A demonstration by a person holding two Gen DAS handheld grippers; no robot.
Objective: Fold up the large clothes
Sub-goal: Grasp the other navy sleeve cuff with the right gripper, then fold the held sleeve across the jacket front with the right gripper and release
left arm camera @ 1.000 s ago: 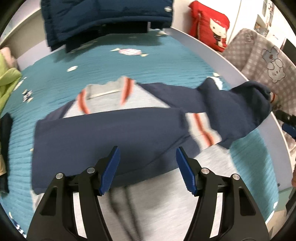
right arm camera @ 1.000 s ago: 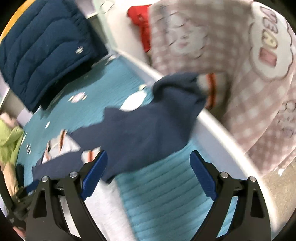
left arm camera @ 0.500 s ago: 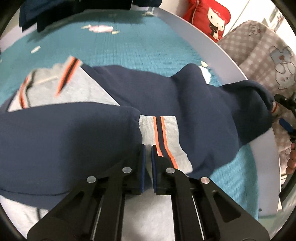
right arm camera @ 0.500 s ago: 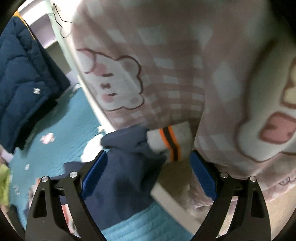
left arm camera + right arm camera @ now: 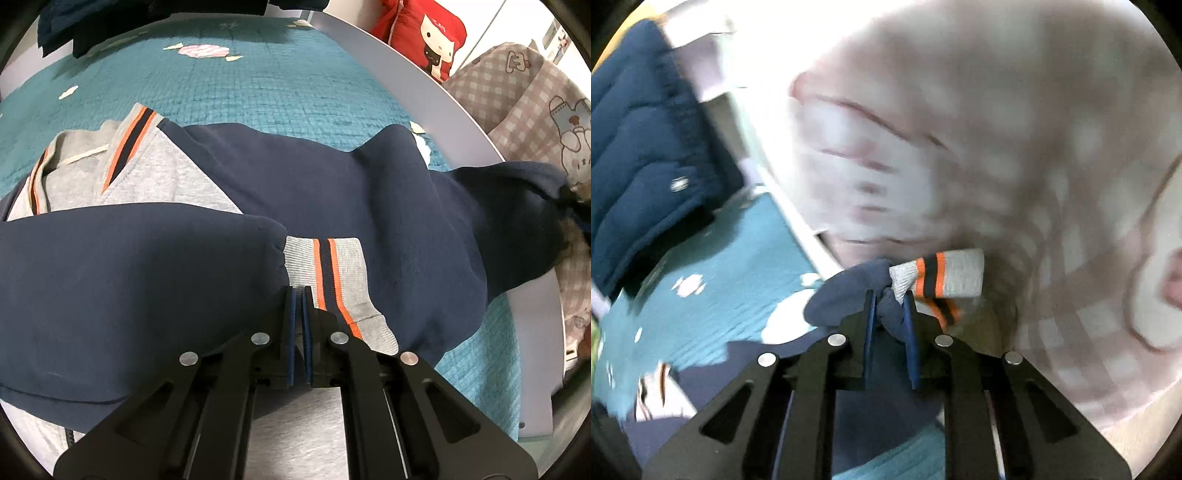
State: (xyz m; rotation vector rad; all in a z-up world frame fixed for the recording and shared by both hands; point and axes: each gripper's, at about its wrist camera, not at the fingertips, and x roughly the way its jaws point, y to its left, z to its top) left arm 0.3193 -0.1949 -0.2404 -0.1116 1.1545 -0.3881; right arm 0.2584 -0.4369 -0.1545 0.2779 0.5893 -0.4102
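The sweatshirt point(image 5: 332, 206) lies spread on the bed point(image 5: 258, 92), a grey body with navy sleeves and ribbed grey cuffs banded in orange and navy. One sleeve point(image 5: 129, 288) is folded across the chest, its cuff point(image 5: 332, 280) lying flat and soft near the middle; the other sleeve point(image 5: 498, 206) stretches out over the bed's pale rim point(image 5: 424, 74) toward the right.

A second ago the left gripper point(image 5: 298, 317) hung above the folded sleeve with its jaws spread; now it sits low at the seam where navy cloth meets cuff, jaws pressed together, with only a thin slit between the blue pads. Whether any cloth is caught there I cannot tell.

The right gripper point(image 5: 890, 314) had wide jaws a moment ago and they have just been closing; now they pinch the bunched navy end of the far sleeve, the striped cuff point(image 5: 942, 278) sticking out past the tips. That view is blurred.

The bedcover is a teal quilt, stitched in small squares with pale printed shapes. Beyond the rim a fleecy pink-and-white checked blanket point(image 5: 997, 147) fills the right view; a puffy navy quilted jacket point(image 5: 639, 129) hangs at the head, and a red cushion point(image 5: 424, 33) stands behind.
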